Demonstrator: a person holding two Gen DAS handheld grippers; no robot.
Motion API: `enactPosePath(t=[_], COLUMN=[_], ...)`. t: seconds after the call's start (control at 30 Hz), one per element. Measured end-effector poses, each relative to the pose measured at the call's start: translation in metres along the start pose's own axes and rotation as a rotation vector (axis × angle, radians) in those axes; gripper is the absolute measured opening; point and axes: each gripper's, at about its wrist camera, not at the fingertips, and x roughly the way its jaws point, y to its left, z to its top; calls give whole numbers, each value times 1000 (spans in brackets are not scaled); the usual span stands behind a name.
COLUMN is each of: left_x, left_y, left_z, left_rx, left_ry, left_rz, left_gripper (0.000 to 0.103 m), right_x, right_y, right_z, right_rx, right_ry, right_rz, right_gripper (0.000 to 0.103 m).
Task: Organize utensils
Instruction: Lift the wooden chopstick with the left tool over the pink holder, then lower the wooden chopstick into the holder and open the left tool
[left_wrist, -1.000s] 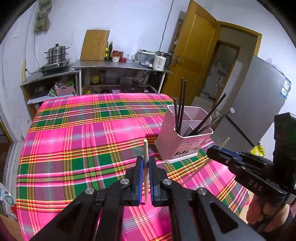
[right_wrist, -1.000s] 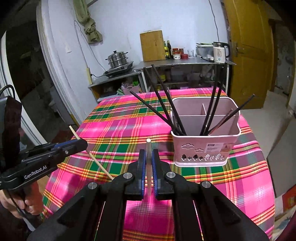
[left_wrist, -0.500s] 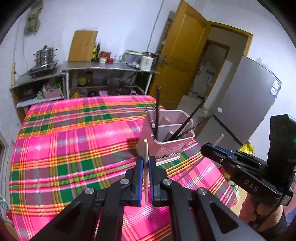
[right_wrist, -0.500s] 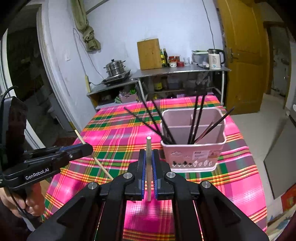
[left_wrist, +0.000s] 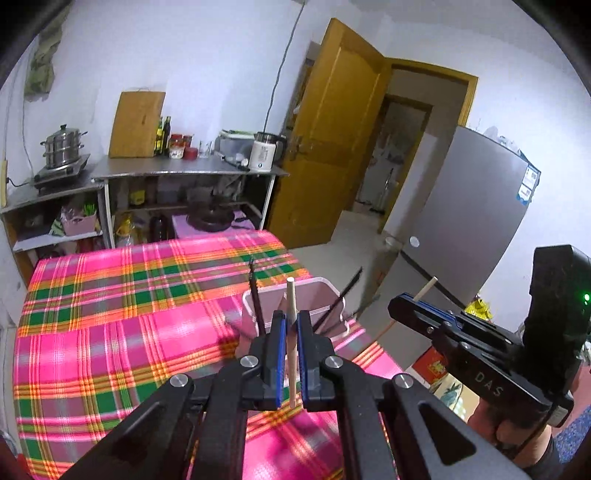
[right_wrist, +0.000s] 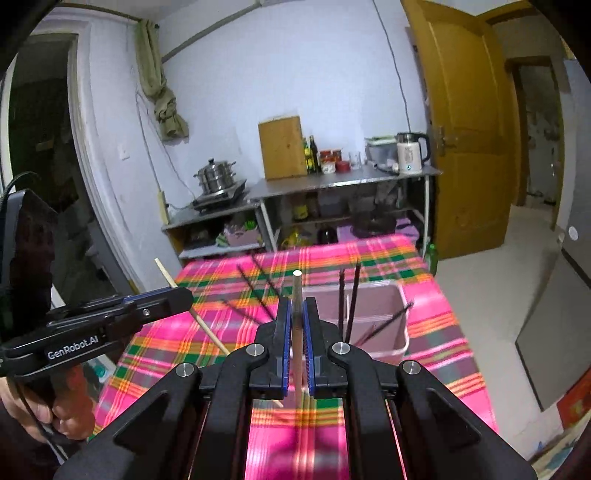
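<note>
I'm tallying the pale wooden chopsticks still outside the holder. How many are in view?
2: one wooden chopstick clamped upright in the left gripper, another wooden chopstick clamped in the right gripper. Others may be hidden.

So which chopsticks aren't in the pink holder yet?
The two pale wooden ones: one in the left gripper, one in the right gripper. The black chopsticks already stand in the pink holder.

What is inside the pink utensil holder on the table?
Several black chopsticks stand and lean inside the pink utensil holder. Its bottom is hidden by the walls and the right gripper.
</note>
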Motion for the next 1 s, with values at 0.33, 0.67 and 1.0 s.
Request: enactPosePath(t=[0.33, 0.67, 1.0], left_x=[17, 60, 91], left_y=[-4, 2, 10], left_z=[41, 34, 14], left_rx=[11, 24, 44], left_ry=[-56, -43, -2], left_rz=[10, 30, 40], left_gripper=[6, 6, 6], right_x=[9, 39, 70], right_y=[-13, -19, -27], right_z=[30, 22, -2], right_rx=[18, 15, 28], right_ry=[-74, -70, -23], right_rz=[-26, -63, -71], right_gripper=[7, 7, 7])
